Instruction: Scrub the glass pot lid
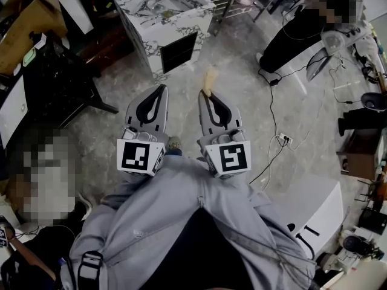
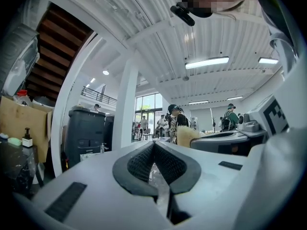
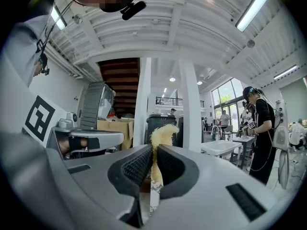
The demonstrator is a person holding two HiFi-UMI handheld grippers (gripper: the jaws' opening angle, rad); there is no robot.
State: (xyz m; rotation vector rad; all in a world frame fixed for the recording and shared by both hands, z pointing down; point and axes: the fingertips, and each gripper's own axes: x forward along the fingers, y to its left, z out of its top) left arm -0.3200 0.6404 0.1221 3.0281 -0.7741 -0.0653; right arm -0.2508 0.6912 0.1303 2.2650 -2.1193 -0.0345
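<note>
No glass pot lid shows in any view. In the head view both grippers point forward, level, over a grey marbled floor. My left gripper (image 1: 159, 89) is shut, its ribbed pads meeting with nothing between them (image 2: 154, 145). My right gripper (image 1: 206, 94) is shut on a pale yellow scrubbing sponge (image 1: 210, 78), whose frayed top sticks out past the fingertips (image 3: 163, 134). The same sponge (image 2: 186, 137) shows at the right of the left gripper view, and the left gripper's body (image 3: 81, 140) at the left of the right gripper view.
A marble-patterned cabinet (image 1: 166, 17) stands ahead on the floor. Cables and a power strip (image 1: 279, 139) lie to the right. A person in dark clothes (image 1: 299, 32) stands at the upper right. There are cardboard boxes (image 1: 24, 17) at the left, a dark bin (image 2: 86, 133), a white column (image 2: 125, 109) and a white basin (image 3: 223, 148).
</note>
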